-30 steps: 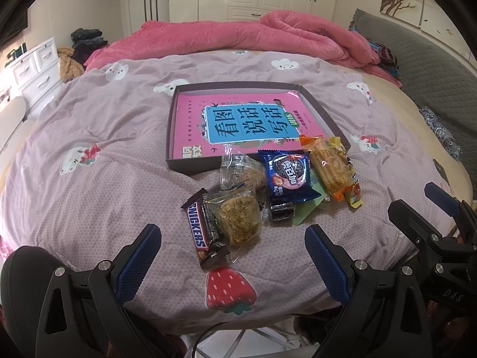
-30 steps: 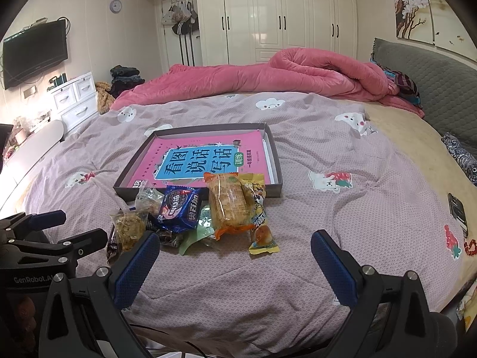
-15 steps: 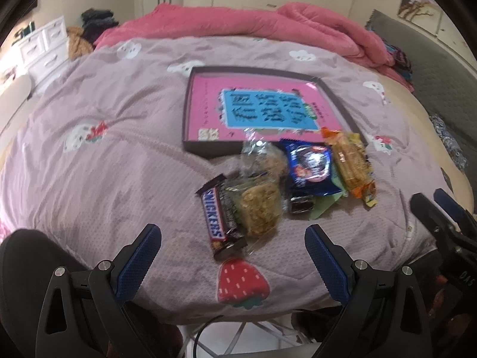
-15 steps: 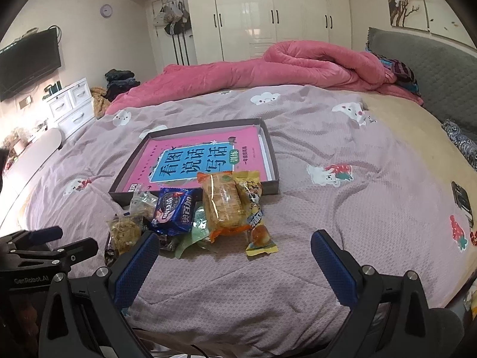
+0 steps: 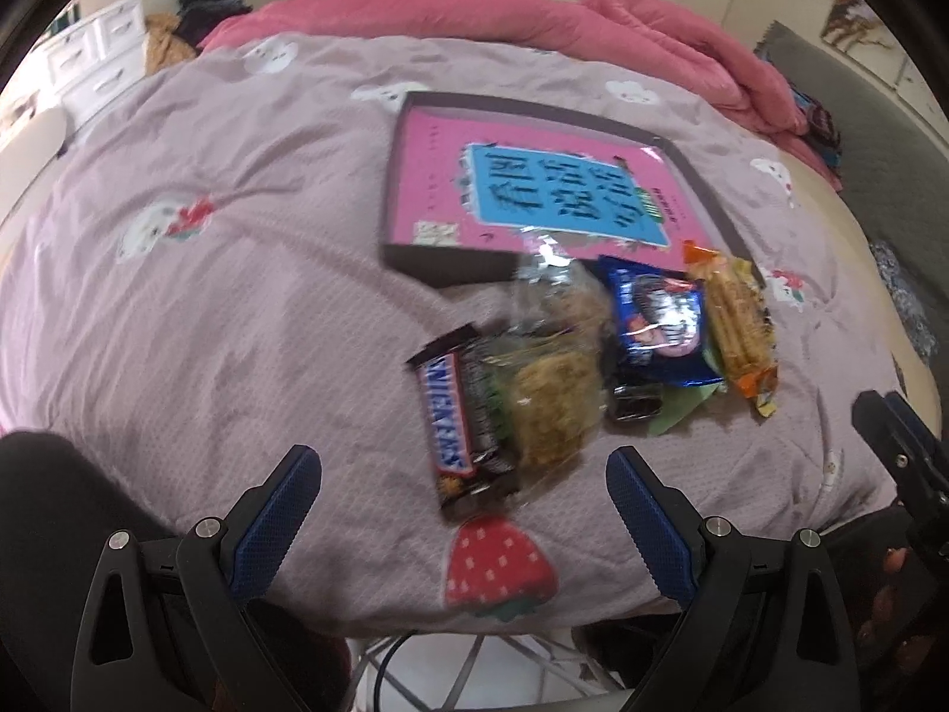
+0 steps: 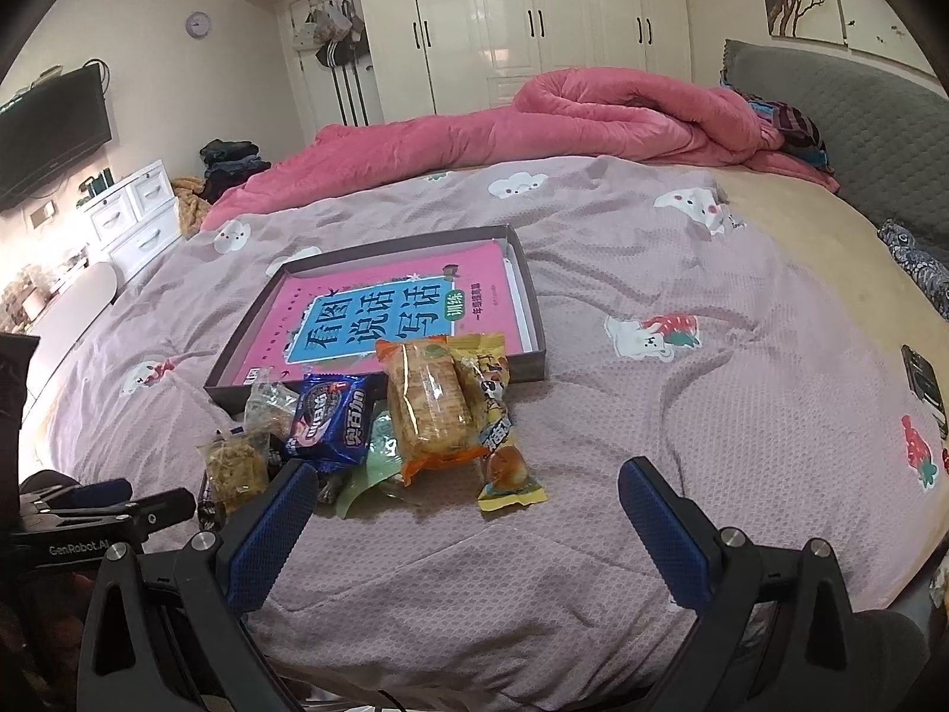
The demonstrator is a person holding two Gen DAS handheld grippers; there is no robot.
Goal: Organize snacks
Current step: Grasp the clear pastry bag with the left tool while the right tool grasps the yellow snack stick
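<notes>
Several wrapped snacks lie in a heap on the purple bedspread just in front of a shallow dark tray [image 5: 706, 190] [image 6: 528, 273] that holds a pink book [image 5: 439, 178] [image 6: 391, 308]. The heap includes a Snickers bar [image 5: 445, 409], a clear-wrapped oat cake [image 5: 551, 403] [image 6: 231, 463], a blue cookie pack [image 5: 658, 320] [image 6: 329, 415], an orange cracker pack [image 5: 735, 320] [image 6: 427, 403] and a yellow candy wrapper [image 6: 504, 451]. My left gripper [image 5: 462, 510] is open, low over the Snickers end. My right gripper [image 6: 468, 528] is open, just short of the cracker pack.
A rolled pink quilt [image 6: 593, 113] lies across the far side of the bed. White drawers [image 6: 136, 219] and a wall TV [image 6: 47, 130] stand to the left, wardrobes behind. A dark phone [image 6: 922, 382] rests near the bed's right edge.
The left gripper has moved forward and tilted down, so the snack heap sits closer and larger; its view is blurred. The right gripper has edged closer to the heap. Both stay open.
</notes>
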